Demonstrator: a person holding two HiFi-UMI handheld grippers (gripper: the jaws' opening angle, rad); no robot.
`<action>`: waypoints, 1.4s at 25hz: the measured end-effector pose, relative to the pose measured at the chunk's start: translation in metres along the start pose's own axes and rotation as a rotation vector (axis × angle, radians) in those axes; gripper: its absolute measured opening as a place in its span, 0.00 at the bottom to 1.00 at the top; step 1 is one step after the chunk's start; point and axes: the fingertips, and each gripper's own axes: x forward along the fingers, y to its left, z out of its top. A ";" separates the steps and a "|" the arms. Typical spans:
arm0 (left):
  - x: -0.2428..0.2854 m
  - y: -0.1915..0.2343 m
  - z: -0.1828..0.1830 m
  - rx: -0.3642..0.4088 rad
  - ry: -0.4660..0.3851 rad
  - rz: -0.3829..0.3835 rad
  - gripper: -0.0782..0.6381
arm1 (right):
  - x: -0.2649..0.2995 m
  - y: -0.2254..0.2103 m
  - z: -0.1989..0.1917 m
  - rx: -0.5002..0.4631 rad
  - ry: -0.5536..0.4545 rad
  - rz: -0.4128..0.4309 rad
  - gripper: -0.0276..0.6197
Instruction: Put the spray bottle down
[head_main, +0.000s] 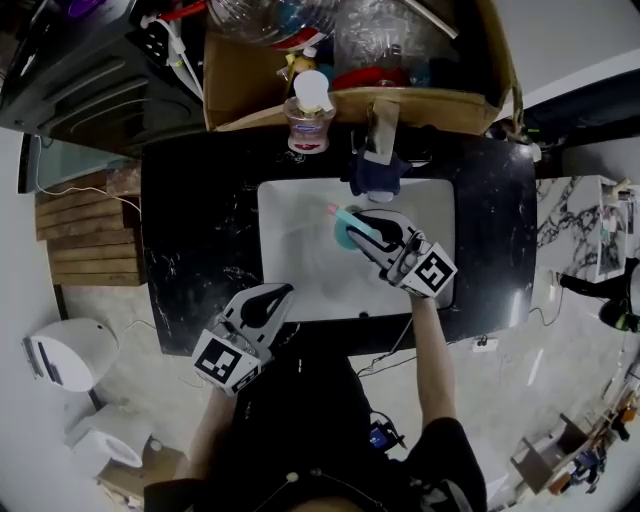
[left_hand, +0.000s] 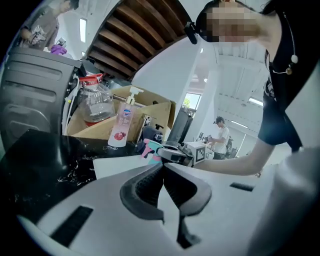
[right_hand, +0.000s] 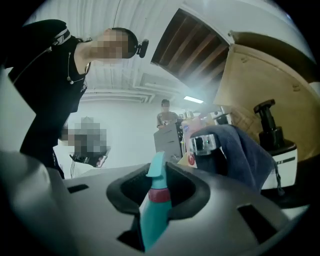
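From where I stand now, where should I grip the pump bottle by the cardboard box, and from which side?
Grip the pump bottle by its body, below the pump head. It stands upright with the cardboard box close behind and a cloth-draped faucet to its right, so probably come level from the sink side with the free left hand-held gripper.

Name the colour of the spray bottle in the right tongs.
The spray bottle is teal with a red collar, clearest in the right gripper view.
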 end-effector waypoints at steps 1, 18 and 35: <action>0.002 0.001 -0.005 0.004 0.014 0.005 0.12 | 0.001 -0.001 -0.005 -0.003 0.004 0.017 0.19; 0.016 0.014 -0.044 0.009 0.095 0.059 0.12 | 0.008 -0.031 -0.051 -0.073 0.026 0.097 0.19; 0.022 0.016 -0.050 0.000 0.105 0.054 0.12 | 0.003 -0.041 -0.053 0.006 0.030 0.093 0.23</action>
